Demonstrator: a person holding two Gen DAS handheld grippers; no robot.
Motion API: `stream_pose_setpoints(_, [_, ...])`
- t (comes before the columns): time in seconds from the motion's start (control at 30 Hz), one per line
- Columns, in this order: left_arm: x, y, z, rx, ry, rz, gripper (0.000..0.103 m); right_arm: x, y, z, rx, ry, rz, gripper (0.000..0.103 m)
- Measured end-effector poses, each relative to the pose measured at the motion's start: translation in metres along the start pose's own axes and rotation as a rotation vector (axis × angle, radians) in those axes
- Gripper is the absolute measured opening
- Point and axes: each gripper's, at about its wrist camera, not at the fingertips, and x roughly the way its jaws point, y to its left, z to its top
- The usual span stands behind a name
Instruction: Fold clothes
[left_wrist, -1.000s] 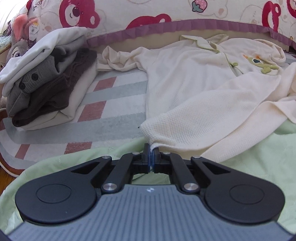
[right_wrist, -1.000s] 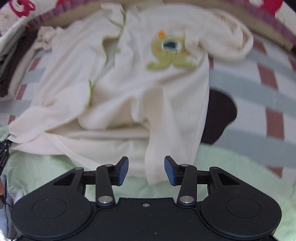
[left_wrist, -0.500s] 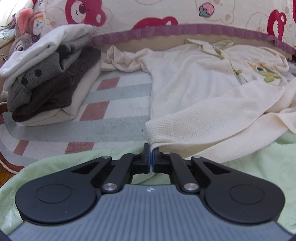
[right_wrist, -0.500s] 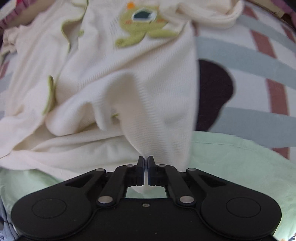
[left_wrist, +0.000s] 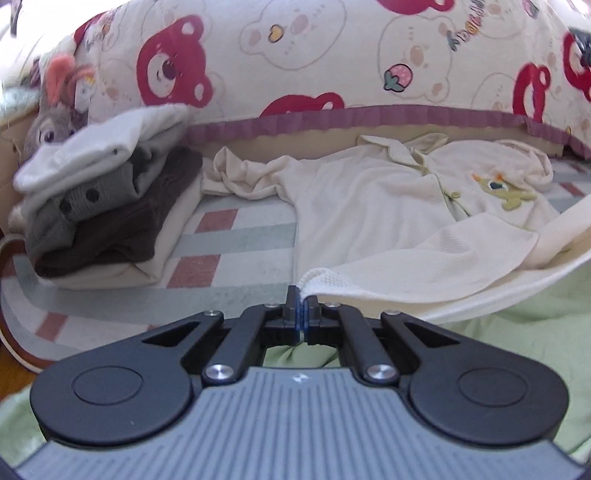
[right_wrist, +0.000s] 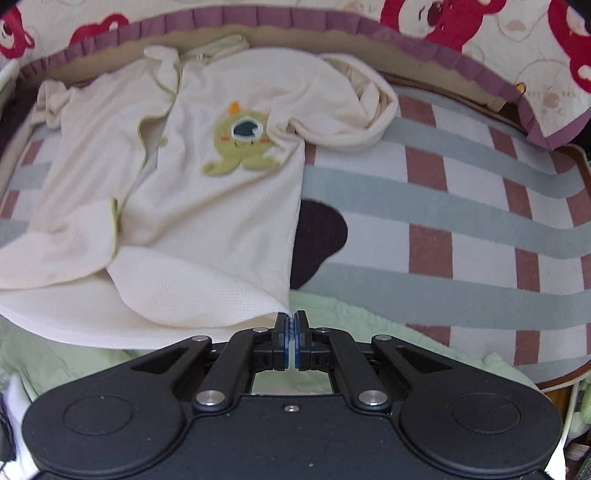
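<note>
A cream waffle-knit shirt (left_wrist: 373, 214) with a green monster patch (right_wrist: 240, 147) lies spread on a striped mat, collar toward the far cushion. My left gripper (left_wrist: 300, 295) is shut on the shirt's lower left hem corner. My right gripper (right_wrist: 290, 319) is shut on the lower right hem corner of the shirt (right_wrist: 207, 229). The hem is lifted and stretched between the two grippers. Both sleeves lie bunched near the collar end.
A stack of folded clothes (left_wrist: 103, 206) sits at the left, with a plush toy (left_wrist: 55, 114) behind it. A bear-print cushion (left_wrist: 332, 55) runs along the back. A light green blanket (left_wrist: 535, 325) lies under the grippers. The striped mat (right_wrist: 461, 236) extends to the right.
My right gripper closed on the hem corner and both grippers pulled back and up. The shirt's lower part is now stretched flatter between them.
</note>
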Motion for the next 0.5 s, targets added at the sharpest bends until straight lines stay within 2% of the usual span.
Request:
stream_pose_setpoints(0.17, [0.009, 0.014, 0.008, -0.060, 0.027, -0.027, 0.001, -0.028, 0.000, 0.031, 0.029, -0.048, 0.056, 0.003])
stream_pose_setpoints(0.27, [0.003, 0.025, 0.025, -0.157, 0.003, -0.117, 0.001, -0.053, -0.010, 0.052, 0.139, -0.083, 0.126, 0.003])
stream_pose_setpoints(0.33, [-0.002, 0.027, 0.034, -0.169, -0.012, -0.126, 0.001, -0.072, -0.012, 0.060, 0.190, -0.104, 0.182, 0.003])
stream_pose_setpoints(0.4, [-0.010, 0.026, 0.041, -0.153, -0.033, -0.119, 0.001, -0.090, -0.011, 0.060, 0.196, -0.131, 0.205, 0.003])
stream_pose_setpoints(0.5, [-0.022, 0.026, 0.037, -0.130, -0.054, -0.116, 0.001, -0.098, -0.015, 0.044, 0.196, -0.173, 0.199, 0.003])
